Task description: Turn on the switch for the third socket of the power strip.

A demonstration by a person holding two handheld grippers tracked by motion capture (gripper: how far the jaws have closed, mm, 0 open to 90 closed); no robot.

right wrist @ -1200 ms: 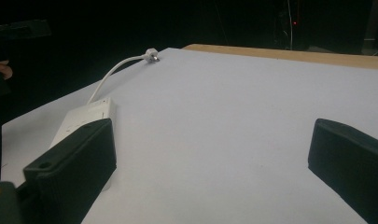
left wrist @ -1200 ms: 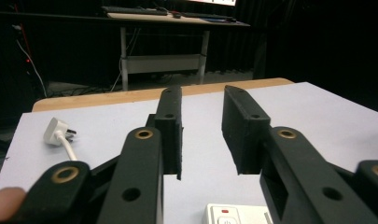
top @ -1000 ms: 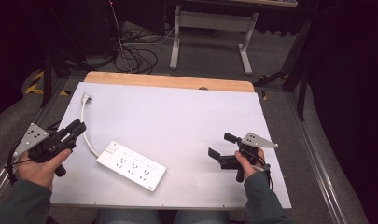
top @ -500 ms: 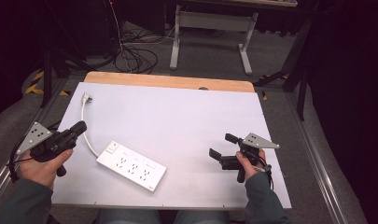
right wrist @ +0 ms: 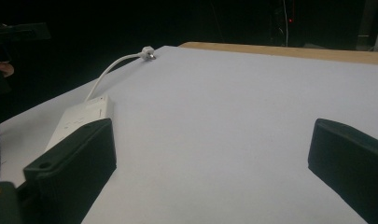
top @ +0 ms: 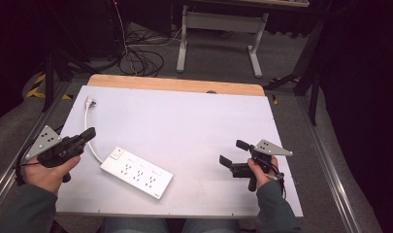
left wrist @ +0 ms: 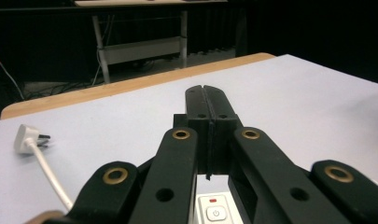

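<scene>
High view: one power strip (top: 137, 172), two tools.

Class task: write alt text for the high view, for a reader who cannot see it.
A white power strip lies on a white table, its cord running to a plug at the far left corner. A person's left gripper, shut, and right gripper, open, flank it.
</scene>
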